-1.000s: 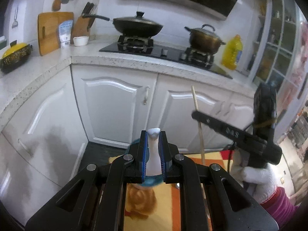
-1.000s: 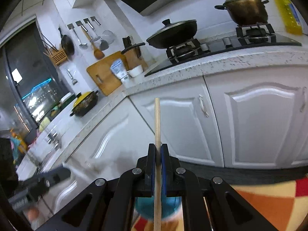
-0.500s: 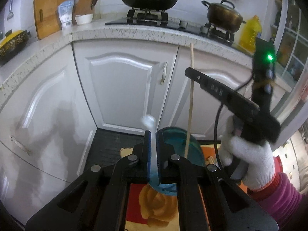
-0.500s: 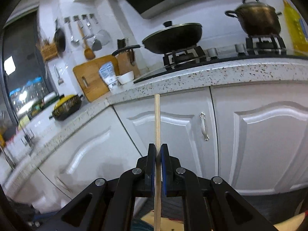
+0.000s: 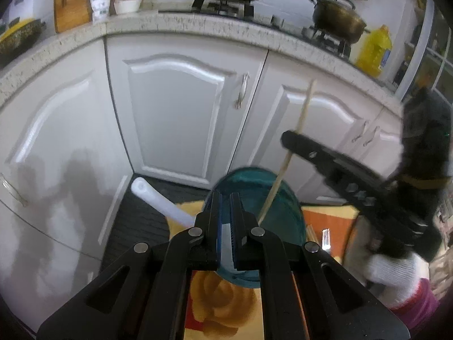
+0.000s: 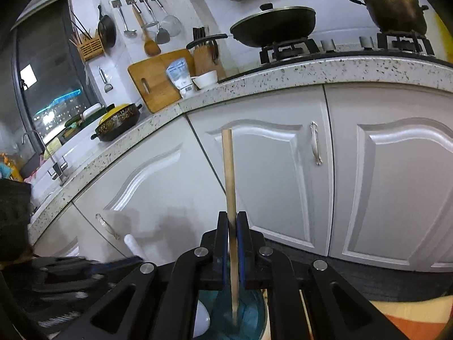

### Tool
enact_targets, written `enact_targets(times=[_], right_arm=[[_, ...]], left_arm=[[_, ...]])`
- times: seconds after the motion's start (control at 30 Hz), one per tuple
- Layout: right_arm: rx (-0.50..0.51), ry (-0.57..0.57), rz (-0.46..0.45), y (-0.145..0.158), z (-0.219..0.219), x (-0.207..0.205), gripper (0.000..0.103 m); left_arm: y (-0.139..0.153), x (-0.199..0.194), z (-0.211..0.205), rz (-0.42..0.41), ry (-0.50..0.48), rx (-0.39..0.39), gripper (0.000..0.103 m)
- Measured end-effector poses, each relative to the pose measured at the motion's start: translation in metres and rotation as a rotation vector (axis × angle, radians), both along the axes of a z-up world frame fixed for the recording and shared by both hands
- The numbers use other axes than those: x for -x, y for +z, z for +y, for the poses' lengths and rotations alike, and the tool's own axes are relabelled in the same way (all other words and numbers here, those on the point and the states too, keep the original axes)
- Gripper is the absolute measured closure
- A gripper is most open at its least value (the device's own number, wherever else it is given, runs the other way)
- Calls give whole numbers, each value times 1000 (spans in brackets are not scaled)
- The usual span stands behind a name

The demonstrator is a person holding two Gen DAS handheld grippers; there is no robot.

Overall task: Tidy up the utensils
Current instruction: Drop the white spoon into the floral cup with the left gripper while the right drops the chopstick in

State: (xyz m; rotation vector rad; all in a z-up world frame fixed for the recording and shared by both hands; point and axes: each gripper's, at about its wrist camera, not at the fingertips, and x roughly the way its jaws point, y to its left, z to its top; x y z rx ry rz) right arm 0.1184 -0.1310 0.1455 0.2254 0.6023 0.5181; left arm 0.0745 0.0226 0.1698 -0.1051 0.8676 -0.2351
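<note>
A teal cup [image 5: 296, 208] stands on a patterned mat in front of my left gripper [image 5: 225, 197]. The jaws of that gripper are shut with nothing held. A white spoon [image 5: 154, 195] leans out of the cup to the left, its bowl inside [image 6: 202, 323]. My right gripper [image 6: 232, 215] is shut on a wooden chopstick [image 6: 228, 170] that stands nearly upright. The stick's lower end dips into the teal cup [image 6: 252, 314]. In the left wrist view the right gripper [image 5: 288, 138] reaches in from the right with the chopstick [image 5: 304, 104], held by a white-gloved hand [image 5: 390, 272].
A fork [image 5: 325, 239] lies on the orange and yellow mat [image 5: 215, 291] right of the cup. White cabinet doors [image 5: 175, 107] under a speckled counter [image 5: 198, 24] stand close behind. A dark floor mat [image 5: 136, 221] lies at their foot. A wok, a pot and an oil bottle [image 5: 373, 48] stand on the counter.
The left gripper let go of the white spoon, which now leans in the cup. Both grippers sank toward the cup, and the chopstick's lower end went into it.
</note>
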Motion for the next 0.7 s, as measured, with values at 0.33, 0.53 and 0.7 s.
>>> enact_targets(times=[0.33, 0.53, 0.7], right_arm=[[44, 81, 63, -1, -4, 8, 70], [39, 64, 74, 3, -18, 22, 70], [34, 29, 83, 11, -39, 43, 67]], left_arm=[[-17, 4, -6, 31, 3, -18, 99], [-4, 16, -2, 10, -4, -11, 99], [3, 30, 3, 3, 16, 14, 95]])
